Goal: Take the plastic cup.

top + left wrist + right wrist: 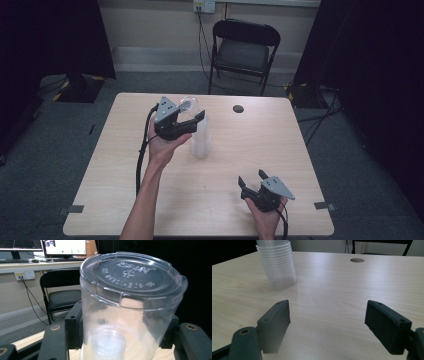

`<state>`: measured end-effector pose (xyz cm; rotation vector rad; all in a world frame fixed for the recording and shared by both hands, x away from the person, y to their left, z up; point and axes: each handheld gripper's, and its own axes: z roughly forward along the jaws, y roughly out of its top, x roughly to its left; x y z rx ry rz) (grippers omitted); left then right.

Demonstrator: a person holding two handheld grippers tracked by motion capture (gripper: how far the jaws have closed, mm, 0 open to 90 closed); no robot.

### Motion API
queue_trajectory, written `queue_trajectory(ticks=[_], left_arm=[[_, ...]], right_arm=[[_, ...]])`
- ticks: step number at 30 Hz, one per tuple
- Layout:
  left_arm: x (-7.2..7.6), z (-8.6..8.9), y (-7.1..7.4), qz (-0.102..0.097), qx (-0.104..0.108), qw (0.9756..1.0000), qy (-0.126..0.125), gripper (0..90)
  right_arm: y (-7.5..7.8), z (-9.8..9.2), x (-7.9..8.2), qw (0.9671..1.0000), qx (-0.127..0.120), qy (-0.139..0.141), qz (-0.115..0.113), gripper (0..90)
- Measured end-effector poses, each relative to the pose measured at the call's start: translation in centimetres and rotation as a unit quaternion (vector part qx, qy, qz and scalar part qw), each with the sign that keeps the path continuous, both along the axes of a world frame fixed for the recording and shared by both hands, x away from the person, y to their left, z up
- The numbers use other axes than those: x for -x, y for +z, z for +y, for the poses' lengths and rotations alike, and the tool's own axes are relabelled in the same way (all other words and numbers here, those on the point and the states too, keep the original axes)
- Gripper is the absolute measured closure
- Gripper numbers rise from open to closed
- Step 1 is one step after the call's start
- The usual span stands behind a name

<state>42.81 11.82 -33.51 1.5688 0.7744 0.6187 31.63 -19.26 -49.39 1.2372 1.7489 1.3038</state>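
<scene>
The left gripper [192, 119] is clamping the top clear plastic cup [130, 307] of the tall upside-down stack [200, 137] at mid-table; it is looking light, thin, slippery, best pinched gently mid-wall, while the right gripper [254, 181] is resting spread and empty.

A pale wood-grain table [215, 200] stood on grey floor, its rounded corners showing at the far side. A stack of clear plastic cups [201, 142] stood upside down directly on it, left of centre and toward the far half. A small round hole [238, 108] sat in the tabletop near the far edge, right of the stack and well apart from it. Dark tape strips [75, 208] marked both near corners.
</scene>
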Motion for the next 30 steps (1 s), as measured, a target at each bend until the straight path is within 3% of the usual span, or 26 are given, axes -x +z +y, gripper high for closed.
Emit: queue_trajectory(ticks=[9,13,19,23,27,30], left_arm=[[0.8,1.3,-0.8,0.019,0.005,0.9998,0.009,39.3],[1.1,1.9,-1.4,0.028,0.019,0.9993,0.019,39.2],[2.0,2.6,-2.1,0.032,0.015,0.9992,0.020,39.7],[2.5,2.9,-2.6,0.041,0.025,0.9987,0.020,40.1],[2.6,3.2,-3.7,0.056,0.020,0.9979,0.028,40.1],[2.6,3.8,-4.5,0.069,0.034,0.9969,0.015,39.9]], right_arm=[[0.0,0.0,0.0,1.0000,0.000,-0.001,0.001,19.8],[0.0,0.0,0.0,1.0000,0.000,-0.001,0.001,20.0],[0.0,0.0,-0.1,1.0000,0.001,0.000,0.007,19.9],[0.0,0.0,-0.1,1.0000,0.000,0.000,0.007,20.0],[0.0,0.0,-0.1,1.0000,0.002,0.002,0.007,18.5],[0.0,0.2,-0.1,0.9999,0.012,0.004,0.009,18.2]])
